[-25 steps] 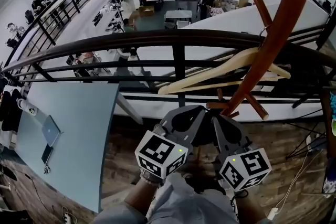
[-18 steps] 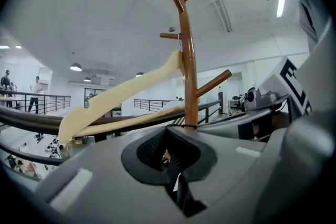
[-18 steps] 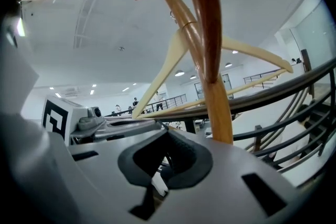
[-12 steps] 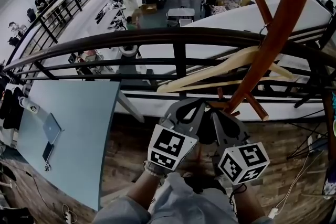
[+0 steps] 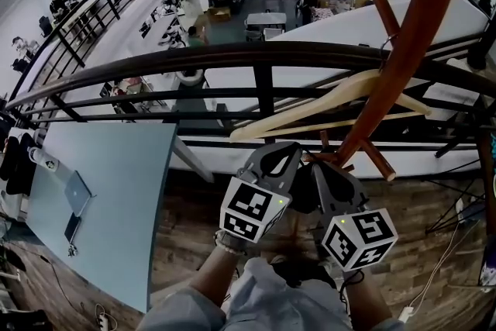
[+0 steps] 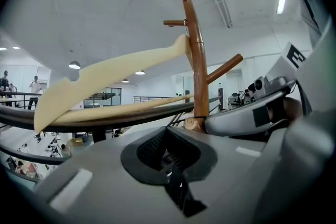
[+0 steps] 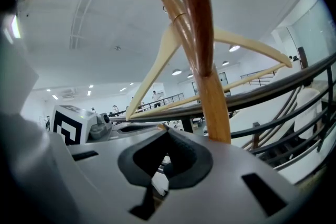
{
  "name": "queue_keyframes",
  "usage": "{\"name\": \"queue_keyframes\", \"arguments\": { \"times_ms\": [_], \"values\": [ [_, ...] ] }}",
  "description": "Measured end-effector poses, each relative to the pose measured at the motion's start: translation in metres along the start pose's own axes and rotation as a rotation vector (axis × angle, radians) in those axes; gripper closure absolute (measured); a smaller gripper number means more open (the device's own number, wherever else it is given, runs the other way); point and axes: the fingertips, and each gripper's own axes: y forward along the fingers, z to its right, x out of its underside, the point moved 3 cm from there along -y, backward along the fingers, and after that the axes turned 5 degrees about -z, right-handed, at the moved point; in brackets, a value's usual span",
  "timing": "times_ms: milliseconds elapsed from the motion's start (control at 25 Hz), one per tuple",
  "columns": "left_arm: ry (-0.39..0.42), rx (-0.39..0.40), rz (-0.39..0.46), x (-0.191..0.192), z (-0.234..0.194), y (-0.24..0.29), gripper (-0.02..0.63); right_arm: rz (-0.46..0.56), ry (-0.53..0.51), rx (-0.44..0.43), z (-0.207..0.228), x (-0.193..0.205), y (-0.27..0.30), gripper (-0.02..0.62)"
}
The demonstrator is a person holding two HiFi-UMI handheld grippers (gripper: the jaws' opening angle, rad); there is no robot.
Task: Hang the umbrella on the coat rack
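Note:
No umbrella shows in any view. A brown wooden coat rack [image 5: 403,50] leans from the lower middle up to the upper right, with short pegs [image 5: 378,159] low on its pole. A pale wooden hanger [image 5: 325,108] hangs on it. My left gripper [image 5: 280,153] and right gripper [image 5: 322,168] sit side by side just below those low pegs, both with jaws together and nothing seen between them. The left gripper view has its gripper [image 6: 166,129] under the rack [image 6: 198,71] and hanger [image 6: 105,81]. In the right gripper view the gripper [image 7: 168,131] is right beside the pole [image 7: 202,44] and hanger [image 7: 157,65].
A black metal railing [image 5: 263,58] runs across right behind the rack, with an open hall and people far below. A pale blue table [image 5: 108,190] with a laptop [image 5: 76,191] stands at the left. Cables [image 5: 434,275] lie on the wooden floor at the right.
My left gripper has moved up and a little right, closer to the rack's low pegs. The right gripper has barely shifted. The hanger stays on the rack.

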Motion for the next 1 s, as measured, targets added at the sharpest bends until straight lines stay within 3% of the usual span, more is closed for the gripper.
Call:
{"name": "queue_keyframes", "arguments": {
  "times_ms": [120,480,1000],
  "values": [
    [0.008,0.019,-0.009,0.006,0.003,0.008,0.603,-0.003,0.010,0.015,0.009,0.002,-0.001,0.597],
    [-0.113,0.076,-0.014,0.020,0.011,0.024,0.603,-0.016,0.017,0.076,0.028,0.011,-0.003,0.597],
    [-0.154,0.139,-0.036,0.027,0.031,0.045,0.603,-0.068,-0.005,0.151,0.053,0.025,-0.007,0.597]
  ]
}}
